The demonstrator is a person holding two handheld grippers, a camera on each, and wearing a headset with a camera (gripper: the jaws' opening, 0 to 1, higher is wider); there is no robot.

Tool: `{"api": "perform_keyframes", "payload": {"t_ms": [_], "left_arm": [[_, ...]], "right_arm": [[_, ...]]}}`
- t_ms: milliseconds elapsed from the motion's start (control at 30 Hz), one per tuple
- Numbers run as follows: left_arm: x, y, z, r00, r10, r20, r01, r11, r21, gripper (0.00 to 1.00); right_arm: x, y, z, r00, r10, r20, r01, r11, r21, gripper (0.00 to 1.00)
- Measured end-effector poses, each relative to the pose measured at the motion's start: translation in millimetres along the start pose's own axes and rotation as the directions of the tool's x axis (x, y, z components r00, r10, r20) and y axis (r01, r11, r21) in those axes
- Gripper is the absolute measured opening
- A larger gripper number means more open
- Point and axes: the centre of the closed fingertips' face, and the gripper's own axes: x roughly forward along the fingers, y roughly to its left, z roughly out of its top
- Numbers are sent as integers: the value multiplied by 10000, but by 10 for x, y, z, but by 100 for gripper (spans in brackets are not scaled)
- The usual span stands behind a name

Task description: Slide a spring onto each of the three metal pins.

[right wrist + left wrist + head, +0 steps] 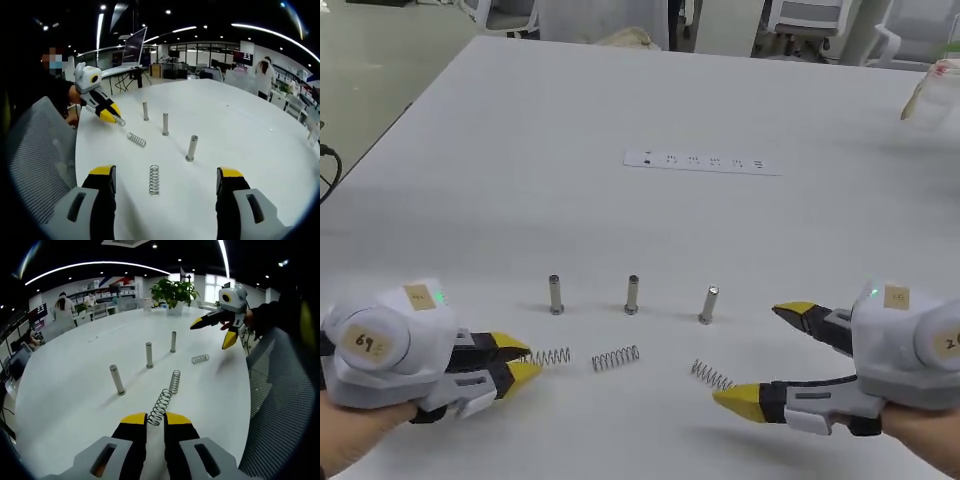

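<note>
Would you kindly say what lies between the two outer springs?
The middle spring, shown in the head view; the left gripper holds the left spring.

Worktop: broad white matte worktop (620,110).
Pins: short round steel pins standing upright in a row: left pin (555,294), middle pin (632,294), right pin (709,304).
Springs: small steel coil springs lying just in front of the pins: left spring (552,356), middle spring (616,357), right spring (710,376). The left spring's end is pinched in the left tongs (525,362).
Far side: flat white socket strip (702,162).

3 pins (632,294) upright, well apart, gaps btwn open; a spring (615,358) in front of each; tabletop (620,220) behind open to power strip (700,162).
</note>
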Motion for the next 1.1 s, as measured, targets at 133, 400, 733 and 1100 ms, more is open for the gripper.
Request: {"api": "perform_keyframes", "payload": {"t_ms": [133,400,733,1100], "left_arm": [[-11,-16,63,9999,-18,144,18,10000,42,5],[-32,-71,217,9988,-121,483,112,9997,200,5],[-62,-141,388,9963,-253,825,217,9988,442,5],[-74,-239,528,9929,-493,1086,415,9965,729,5]], "right_arm": [[-14,15,77,9999,21,109,-19,9998,-181,79],[-33,48,187,9998,89,196,-82,9992,-387,74],[-19,176,363,9979,522,382,-494,9964,-692,64],[87,402,568,9898,1300,578,-1231,9862,-1103,53]]}}
